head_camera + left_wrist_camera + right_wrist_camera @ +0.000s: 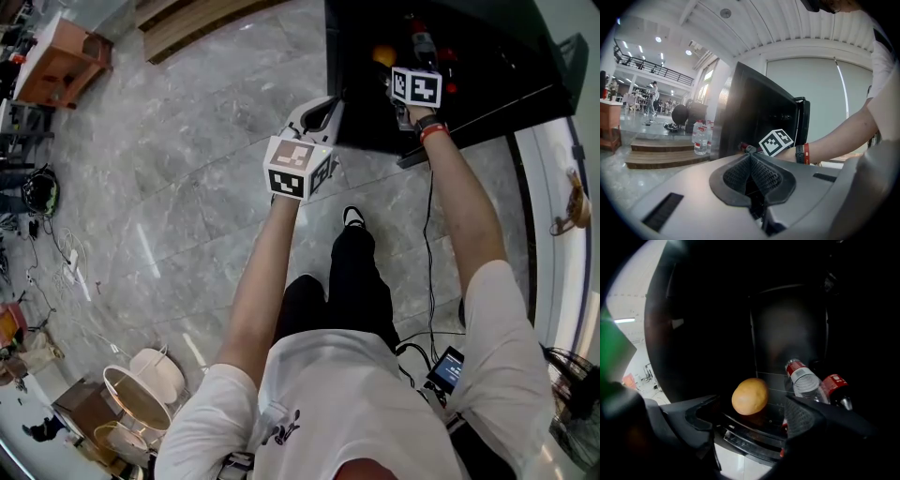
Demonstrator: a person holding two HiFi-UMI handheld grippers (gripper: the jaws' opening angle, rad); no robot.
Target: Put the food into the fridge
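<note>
The right gripper [751, 404] stands with its jaws wide apart inside the fridge [487, 56], gripping nothing. The round orange fruit [750, 396] rests free on the shelf [754, 433] near its front edge, left of the bottles [804, 378]. The left gripper [751, 157] is closed and empty outside. The fruit may roll off that edge if a jaw clips it; the dark hides any lip.
</note>
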